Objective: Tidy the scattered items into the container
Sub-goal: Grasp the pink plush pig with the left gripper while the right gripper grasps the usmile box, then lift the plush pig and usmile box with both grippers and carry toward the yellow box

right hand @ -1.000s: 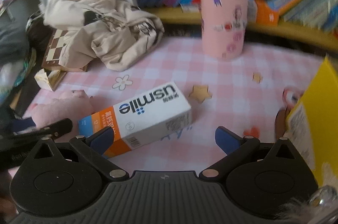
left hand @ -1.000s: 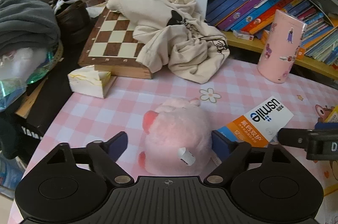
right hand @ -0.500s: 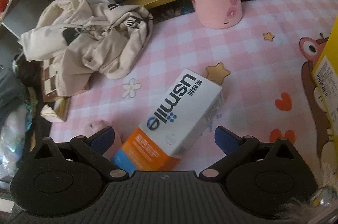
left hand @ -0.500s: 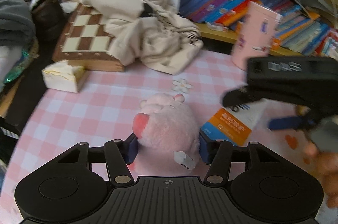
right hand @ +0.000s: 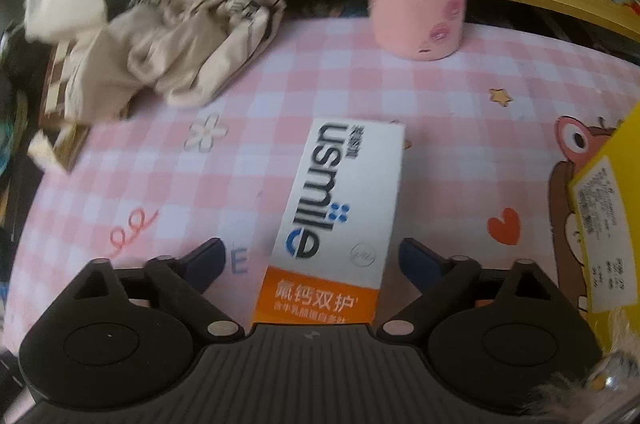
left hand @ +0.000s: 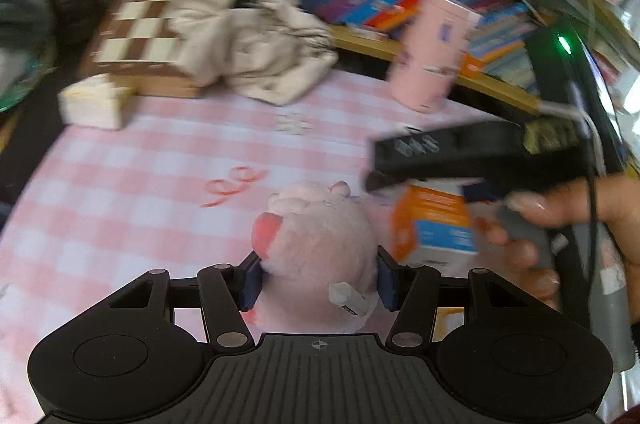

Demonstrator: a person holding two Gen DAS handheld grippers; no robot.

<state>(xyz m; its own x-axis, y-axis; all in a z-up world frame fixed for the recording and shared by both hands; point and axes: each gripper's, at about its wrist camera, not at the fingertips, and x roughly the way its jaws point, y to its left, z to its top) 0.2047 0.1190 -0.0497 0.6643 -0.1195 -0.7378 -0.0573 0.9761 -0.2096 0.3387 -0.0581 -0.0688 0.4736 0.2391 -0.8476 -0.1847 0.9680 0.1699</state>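
L gripper (left hand: 318, 280) has gone from wide open around the pig (left hand: 316, 256) to clamped on it, pads touching both flanks; a sec ago the jaws stood apart w/ the toy loose between them. So item 1 is secured, prob. ready to lift.

R gripper (right hand: 310, 260) has swung in over the box (right hand: 340, 208), which now lies lengthwise between its wide-open jaws, neither pad touching yet. Grasp not made; closing looks like the next step.

Box lies on the pink check cloth (right hand: 260, 96), pig just beside it in L view.

Box reads "usmile" in dark blue, orange band w/ white Chinese text, partly legible. Yellow container (right hand: 608, 208) at R edge has a printed label, too small to read.
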